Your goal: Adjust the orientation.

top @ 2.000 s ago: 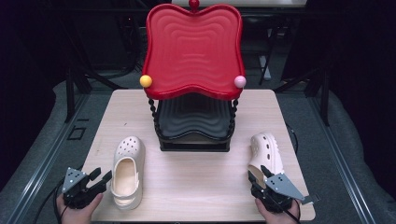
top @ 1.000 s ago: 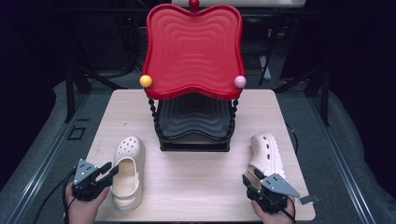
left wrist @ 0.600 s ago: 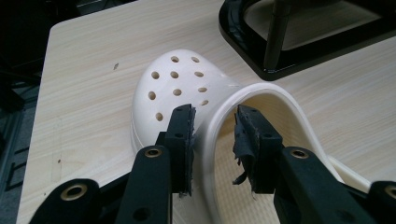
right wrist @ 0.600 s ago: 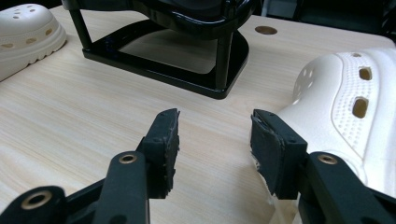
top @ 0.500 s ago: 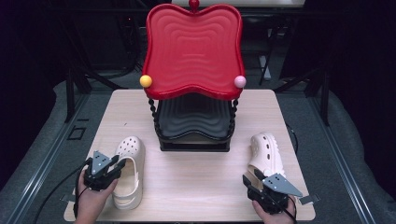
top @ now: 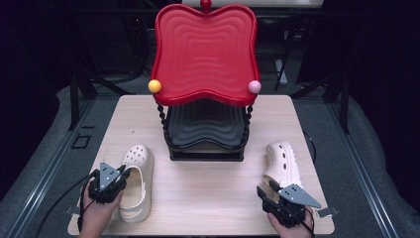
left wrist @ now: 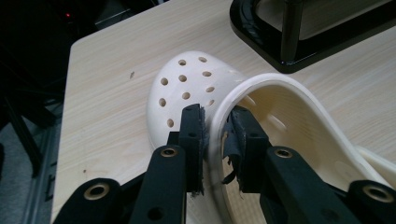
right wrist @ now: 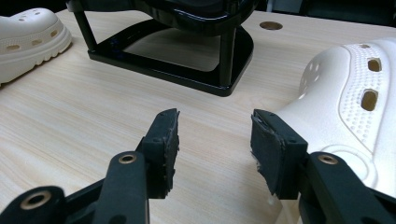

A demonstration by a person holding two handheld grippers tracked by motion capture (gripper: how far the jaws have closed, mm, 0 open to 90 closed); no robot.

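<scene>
Bright, even overhead light; dark surroundings; perhaps slight softness in close foreground.

Two cream clogs (top: 135, 181) (top: 281, 163); one two-tier stand (top: 205, 121); two claws (top: 120, 174) (top: 265, 191).

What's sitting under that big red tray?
Under the red tray is a black tray on the same black stand. The red one covers the black tray's back part.

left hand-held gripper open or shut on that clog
Shut on the left clog: the left hand-held gripper has just been closing, its pads pressing the clog's side wall between them.
</scene>
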